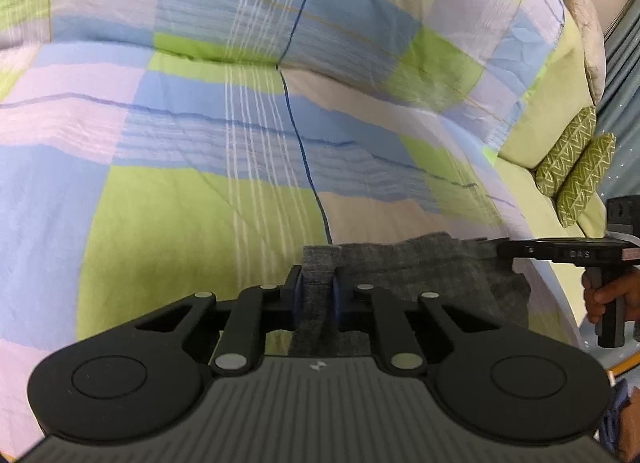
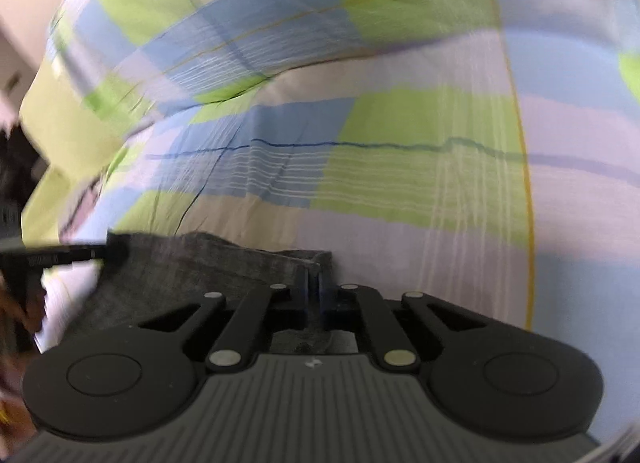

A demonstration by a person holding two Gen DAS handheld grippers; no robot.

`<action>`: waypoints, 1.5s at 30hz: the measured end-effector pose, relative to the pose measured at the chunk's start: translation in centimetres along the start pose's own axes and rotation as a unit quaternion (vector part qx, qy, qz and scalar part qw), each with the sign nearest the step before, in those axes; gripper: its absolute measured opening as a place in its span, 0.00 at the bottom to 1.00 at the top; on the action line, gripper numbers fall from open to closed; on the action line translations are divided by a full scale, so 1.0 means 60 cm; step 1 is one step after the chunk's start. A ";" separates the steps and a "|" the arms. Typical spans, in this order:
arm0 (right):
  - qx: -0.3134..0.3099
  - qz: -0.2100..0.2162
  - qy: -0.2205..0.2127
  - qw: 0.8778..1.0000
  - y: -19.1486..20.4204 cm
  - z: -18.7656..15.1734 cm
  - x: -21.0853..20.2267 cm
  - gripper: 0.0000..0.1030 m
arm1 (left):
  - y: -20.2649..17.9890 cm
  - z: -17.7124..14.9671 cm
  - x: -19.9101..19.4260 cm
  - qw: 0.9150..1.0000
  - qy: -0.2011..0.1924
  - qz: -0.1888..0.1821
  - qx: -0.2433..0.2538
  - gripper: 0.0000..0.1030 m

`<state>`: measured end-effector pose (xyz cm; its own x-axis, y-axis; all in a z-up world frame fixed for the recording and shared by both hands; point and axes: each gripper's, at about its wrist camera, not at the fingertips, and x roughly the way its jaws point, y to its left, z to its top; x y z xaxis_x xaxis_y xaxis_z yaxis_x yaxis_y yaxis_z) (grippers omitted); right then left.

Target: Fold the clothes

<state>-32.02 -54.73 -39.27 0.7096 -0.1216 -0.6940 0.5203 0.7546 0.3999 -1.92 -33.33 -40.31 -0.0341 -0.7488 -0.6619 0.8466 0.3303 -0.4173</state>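
Checked in green, blue and lilac, the bedspread (image 1: pixel 200 123) lay under everything. On it, at the near edge, was the grey garment (image 1: pixel 420 275), which you held by both ends: your left gripper (image 1: pixel 318 291) was clamped on one bunched corner, your right gripper (image 2: pixel 313 287) was pinched on the other. No finished fold showed; the folding looked barely begun

Open checked bedspread (image 1: pixel 200 191) ahead, green patterned cushions (image 1: pixel 576 175) crowding the right edge
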 end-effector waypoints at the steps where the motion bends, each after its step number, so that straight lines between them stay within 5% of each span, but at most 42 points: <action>1: -0.014 -0.001 -0.007 1.000 0.006 0.002 -0.003 0.03 | -0.001 -0.003 -0.005 1.000 -0.004 0.000 0.002 0.13; 6: -0.038 -0.017 -0.031 0.999 0.010 0.018 0.001 0.03 | 0.006 -0.012 -0.010 1.000 -0.012 0.012 0.002 0.13; 11: -0.056 -0.041 -0.004 0.998 0.007 0.009 0.032 0.02 | 0.013 -0.021 0.009 1.000 -0.010 0.028 0.000 0.14; 16: -0.078 -0.074 0.005 0.994 0.016 -0.008 0.055 0.03 | 0.045 -0.032 0.000 0.997 -0.019 0.054 -0.055 0.14; 18: -0.075 -0.085 0.006 0.994 0.018 -0.005 0.053 0.16 | 0.063 -0.028 -0.011 0.994 -0.021 0.066 -0.081 0.14; 19: -0.072 -0.092 0.007 0.993 0.019 -0.002 0.052 0.38 | 0.063 -0.025 -0.015 0.994 -0.020 0.068 -0.080 0.14; 20: -0.068 -0.105 0.004 0.992 0.021 0.002 0.046 0.46 | 0.062 -0.022 -0.018 0.994 -0.020 0.070 -0.078 0.14; 23: -0.032 -0.132 -0.022 0.991 0.019 0.006 0.009 0.46 | 0.027 -0.006 -0.031 0.998 -0.009 0.053 -0.041 0.14; 27: 0.087 -0.083 -0.011 0.993 -0.013 -0.030 -0.043 0.39 | -0.031 -0.001 -0.013 1.000 0.027 -0.003 -0.008 0.17; 32: 0.119 -0.029 -0.001 0.993 -0.022 -0.064 -0.036 0.05 | -0.071 -0.017 0.046 0.997 0.065 0.006 0.042 0.17; 34: 0.092 -0.056 0.022 0.994 -0.018 -0.064 -0.018 0.04 | -0.067 -0.022 0.048 0.996 0.069 0.014 0.048 0.17; 36: 0.047 -0.136 0.046 0.988 -0.015 -0.067 -0.003 0.00 | -0.068 -0.024 0.048 0.996 0.070 0.022 0.057 0.17; 39: 0.044 -0.178 0.021 0.983 -0.004 -0.062 -0.027 0.08 | -0.082 -0.017 0.032 0.995 0.060 0.033 0.077 0.18; 42: 0.046 -0.112 -0.021 0.992 0.027 -0.059 -0.055 0.08 | -0.102 -0.010 0.021 0.995 0.049 0.018 0.083 0.24; 45: 0.032 -0.034 -0.003 0.999 0.057 -0.067 -0.033 0.06 | -0.123 -0.014 0.034 0.993 0.055 0.013 0.101 0.36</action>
<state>-33.58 -49.33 -38.96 0.6736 -0.1748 -0.7181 0.5973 0.7010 0.3897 -8.68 -36.81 -39.12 -0.0592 -0.6701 -0.7400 0.9368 0.2188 -0.2731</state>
